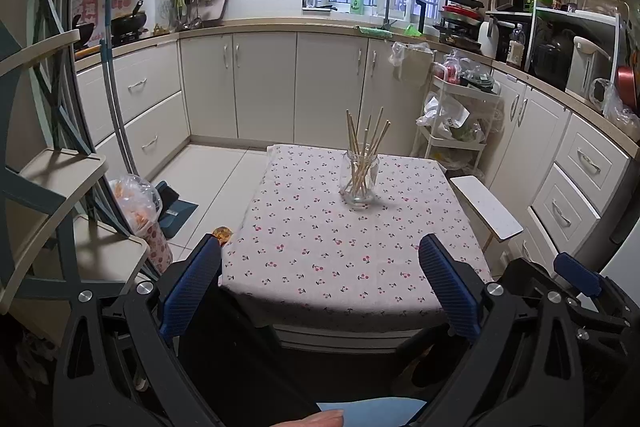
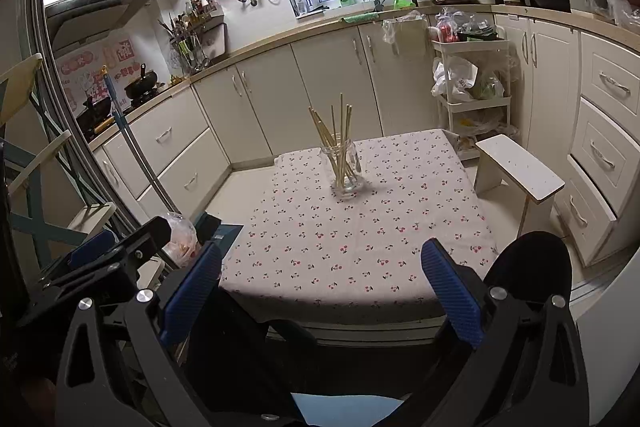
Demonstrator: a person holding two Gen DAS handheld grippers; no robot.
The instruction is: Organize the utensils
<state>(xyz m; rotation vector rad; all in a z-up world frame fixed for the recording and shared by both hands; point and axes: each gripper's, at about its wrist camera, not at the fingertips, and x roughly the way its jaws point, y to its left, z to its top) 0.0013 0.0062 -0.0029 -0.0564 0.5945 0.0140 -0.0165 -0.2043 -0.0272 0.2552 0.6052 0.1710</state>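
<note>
Glass is the landmark: a clear glass jar (image 1: pixel 359 183) stands upright toward the far half of the square table under its pale cherry-print cloth (image 1: pixel 320 247), and the thin wooden chopsticks (image 1: pixel 366 143) stand inside it, fanned out and leaning against its rim. My left gripper (image 1: pixel 320 263) hangs well short of the jar, over the table's near edge, its blue ribbed fingers (image 1: pixel 192 287) spread wide with nothing between them. My right gripper (image 2: pixel 322 267) sits likewise on the near side of the jar (image 2: pixel 345 171), its blue fingers (image 2: pixel 452 291) also spread apart and empty, well apart from the chopsticks (image 2: pixel 338 131). From the right wrist view the left gripper shows at the lower left, nearer than the jar and off the cloth (image 2: pixel 360 227). Right of the jar, just beside the table's edge, stands a small white wooden stool (image 2: pixel 520 171). Beyond the jar a white tiered trolley (image 1: pixel 452 131) stuffed with plastic bags stands against cream cabinet doors (image 1: pixel 264 87). Left of the jar, on the tiled floor, is a plastic bag of orange snacks (image 1: pixel 136 199). A fingertip (image 1: pixel 320 419) shows at the bottom of the left wrist view.
</note>
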